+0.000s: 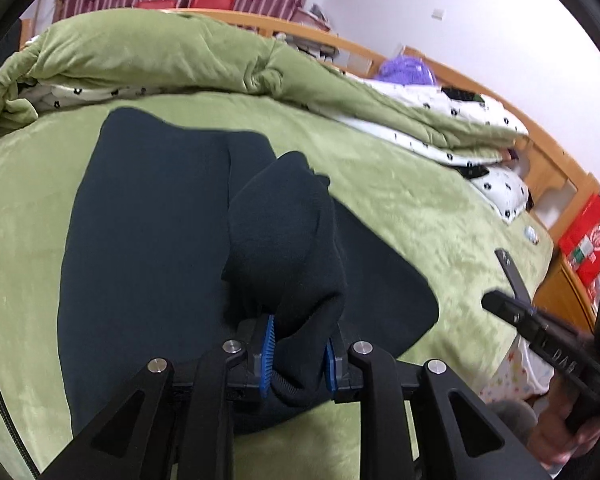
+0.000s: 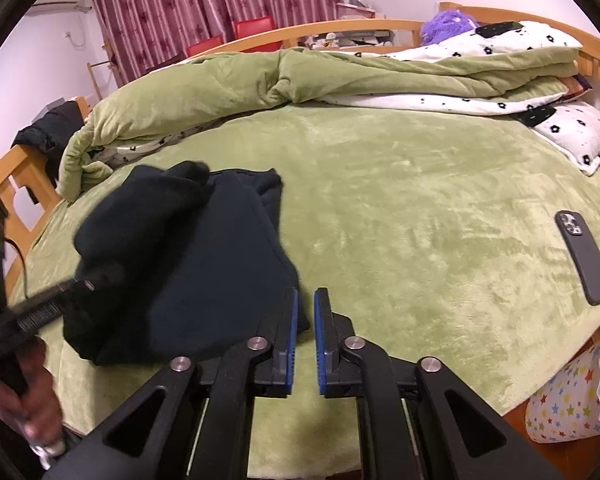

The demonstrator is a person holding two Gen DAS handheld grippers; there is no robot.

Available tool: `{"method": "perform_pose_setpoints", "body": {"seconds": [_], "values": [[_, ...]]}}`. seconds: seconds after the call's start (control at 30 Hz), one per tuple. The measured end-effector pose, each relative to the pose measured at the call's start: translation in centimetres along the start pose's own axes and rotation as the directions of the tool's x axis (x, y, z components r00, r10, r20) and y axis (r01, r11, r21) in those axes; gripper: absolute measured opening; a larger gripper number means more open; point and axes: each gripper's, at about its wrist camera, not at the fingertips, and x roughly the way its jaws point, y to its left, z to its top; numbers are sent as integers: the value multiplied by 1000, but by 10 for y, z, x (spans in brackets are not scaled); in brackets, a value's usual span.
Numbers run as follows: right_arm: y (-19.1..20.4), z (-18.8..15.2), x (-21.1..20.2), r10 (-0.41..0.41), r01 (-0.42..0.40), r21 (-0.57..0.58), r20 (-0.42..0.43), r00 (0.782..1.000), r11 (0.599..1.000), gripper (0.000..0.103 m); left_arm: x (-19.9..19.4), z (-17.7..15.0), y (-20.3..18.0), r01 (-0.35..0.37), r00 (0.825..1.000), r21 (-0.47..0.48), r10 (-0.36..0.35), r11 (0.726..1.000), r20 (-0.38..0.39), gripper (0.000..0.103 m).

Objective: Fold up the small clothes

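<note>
Fingers of the left gripper [image 1: 298,350] clamp a bunched fold of the dark garment [image 1: 148,240] lying on the green bed [image 1: 400,200]; right gripper [image 2: 306,340] fingers stand slightly apart, holding nothing.

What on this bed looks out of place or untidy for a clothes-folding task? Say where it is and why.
A dark phone lies loose on the green bed cover, right of the dark garment: not laundry. The green duvet sits bunched along the far side. The left claw grips a garment fold; the right claw holds nothing.
</note>
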Motion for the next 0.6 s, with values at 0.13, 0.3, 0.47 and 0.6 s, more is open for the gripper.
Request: {"method": "perform_pose_setpoints", "body": {"seconds": [0.13, 0.3, 0.47, 0.6], "values": [[18, 7, 1, 79, -79, -18, 8, 997, 997, 41, -18, 6, 16, 56, 998, -35, -56, 998, -7, 38], [57, 21, -4, 188, -184, -69, 45, 981, 980, 52, -55, 1, 38, 115, 990, -59, -110, 992, 83, 63], [92, 23, -1, 275, -271, -96, 39, 961, 958, 57, -79, -10, 74, 29, 995, -75, -22, 997, 102, 63], [119, 13, 21, 221, -219, -135, 1, 975, 966, 58, -83, -15, 103, -8, 996, -120, 20, 993, 93, 63]]}}
